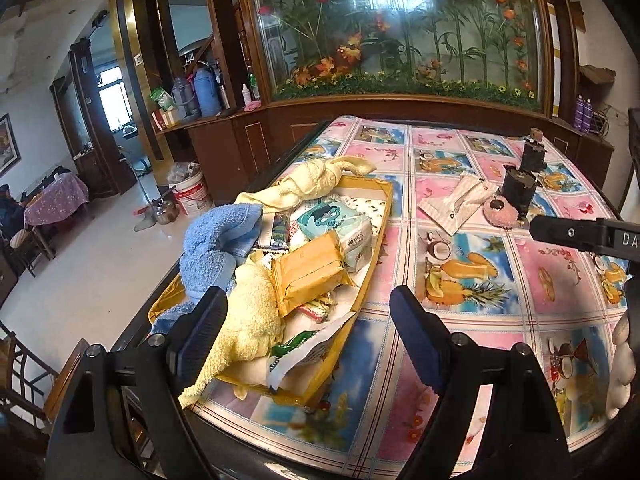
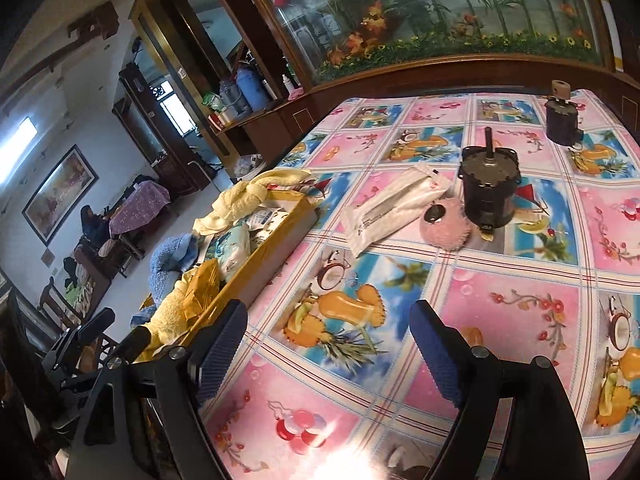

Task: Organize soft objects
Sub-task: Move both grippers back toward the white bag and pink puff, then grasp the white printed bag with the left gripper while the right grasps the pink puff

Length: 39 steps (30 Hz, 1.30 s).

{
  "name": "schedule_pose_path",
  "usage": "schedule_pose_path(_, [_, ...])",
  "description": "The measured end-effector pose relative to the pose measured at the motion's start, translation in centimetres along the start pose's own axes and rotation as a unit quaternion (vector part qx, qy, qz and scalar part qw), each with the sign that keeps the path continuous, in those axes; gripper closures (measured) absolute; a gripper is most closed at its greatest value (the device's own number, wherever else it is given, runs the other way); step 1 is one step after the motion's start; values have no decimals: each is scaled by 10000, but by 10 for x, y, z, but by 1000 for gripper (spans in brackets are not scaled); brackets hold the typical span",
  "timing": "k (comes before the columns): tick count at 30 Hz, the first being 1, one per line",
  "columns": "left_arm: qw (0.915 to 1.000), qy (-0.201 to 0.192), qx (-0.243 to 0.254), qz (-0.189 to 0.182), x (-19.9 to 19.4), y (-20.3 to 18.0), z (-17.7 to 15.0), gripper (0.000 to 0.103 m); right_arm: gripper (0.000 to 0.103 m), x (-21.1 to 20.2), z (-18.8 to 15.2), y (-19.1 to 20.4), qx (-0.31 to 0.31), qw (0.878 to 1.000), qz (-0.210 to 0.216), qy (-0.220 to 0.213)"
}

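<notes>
While both tools [image 1: 308, 320] [image 2: 328, 344] gape empty, fluffy pink puff [image 2: 446, 226] sits round

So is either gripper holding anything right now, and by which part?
Nothing is held. The left gripper and the right gripper are both open, with nothing between their fingers.

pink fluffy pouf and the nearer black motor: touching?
Touching. In the right wrist view the pink pouf presses against the base of the nearer black motor with no tablecloth visible between them; the left wrist view agrees.
</notes>
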<state>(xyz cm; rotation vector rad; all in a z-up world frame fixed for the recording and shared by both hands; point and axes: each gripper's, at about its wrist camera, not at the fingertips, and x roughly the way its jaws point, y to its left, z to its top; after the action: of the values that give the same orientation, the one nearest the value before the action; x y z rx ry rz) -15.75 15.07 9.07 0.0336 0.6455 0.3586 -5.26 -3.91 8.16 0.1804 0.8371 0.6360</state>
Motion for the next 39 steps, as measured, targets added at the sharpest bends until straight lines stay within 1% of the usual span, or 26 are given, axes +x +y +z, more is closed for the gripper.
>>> schedule_pose_path(3, [9992, -348, -215, -37, -12, 5, 4, 19, 18, -7, -2, -21, 153, 9997, -164, -59])
schedule_pose_path(5, [9978, -533, -358, -161, -19, 9, 8, 19, 18, -12, -2, -39, 296, 9990, -306, -105])
schedule_pose_path(7, [9967, -584, -454, -340, -19, 11, 11, 19, 18, -17, -1, -57, 447, 9977, -485, -151])
schedule_pose_path(9, [9964, -541, -466, -453, -17, 9, 13, 19, 18, -17, 1, -72, 579, 9963, -614, -142])
schedule_pose_path(11, [9964, -439, -390, -616, -11, 1, 14, 19, 18, -15, 2, -86, 692, 9950, -719, -90])
schedule_pose_path(13, [9956, -270, -216, -868, -4, -12, 16, 19, 18, -11, 3, -95, 766, 9943, -748, -8])
schedule_pose_path(16, [9901, 78, 78, -1398, 12, -38, 28, 19, 18, 1, 7, -102, 745, 9938, -814, 127])
schedule_pose_path(18, [9862, 272, 272, -1608, 27, -53, 41, 19, 18, 13, 13, -101, 646, 9937, -892, 221])
schedule_pose_path(20, [9843, 435, 539, -1623, 45, -71, 55, 19, 18, 24, 22, -97, 529, 9935, -975, 255])
schedule_pose_path(22, [9806, 536, 825, -1697, 67, -91, 69, 19, 18, 37, 32, -94, 481, 9934, -1010, 262])
schedule_pose_path(26, [9744, 810, 1369, -1591, 118, -123, 87, 19, 18, 64, 48, -91, 588, 9933, -920, 375])
schedule_pose_path(29, [9699, 985, 1514, -1633, 145, -133, 92, 19, 18, 78, 51, -89, 592, 9928, -936, 452])
schedule_pose_path(30, [9689, 1018, 1532, -1656, 150, -134, 92, 19, 20, 82, 52, -88, 559, 9923, -990, 484])
schedule_pose_path(32, [9664, 1114, 1553, -1718, 162, -137, 95, 19, 21, 90, 52, -88, 465, 9901, -1207, 549])
schedule_pose_path(33, [9657, 1153, 1560, -1725, 167, -138, 96, 19, 20, 94, 51, -89, 448, 9898, -1223, 579])
schedule_pose_path(36, [9632, 1266, 1626, -1728, 180, -141, 98, 19, 21, 96, 52, -88, 315, 9900, -1294, 457])
schedule_pose_path(37, [9626, 1308, 1606, -1748, 183, -141, 98, 19, 25, 98, 52, -87, 265, 9907, -1266, 434])
schedule_pose_path(39, [9610, 1406, 1498, -1853, 189, -140, 98, 19, 34, 99, 50, -84, 152, 9899, -1364, 358])
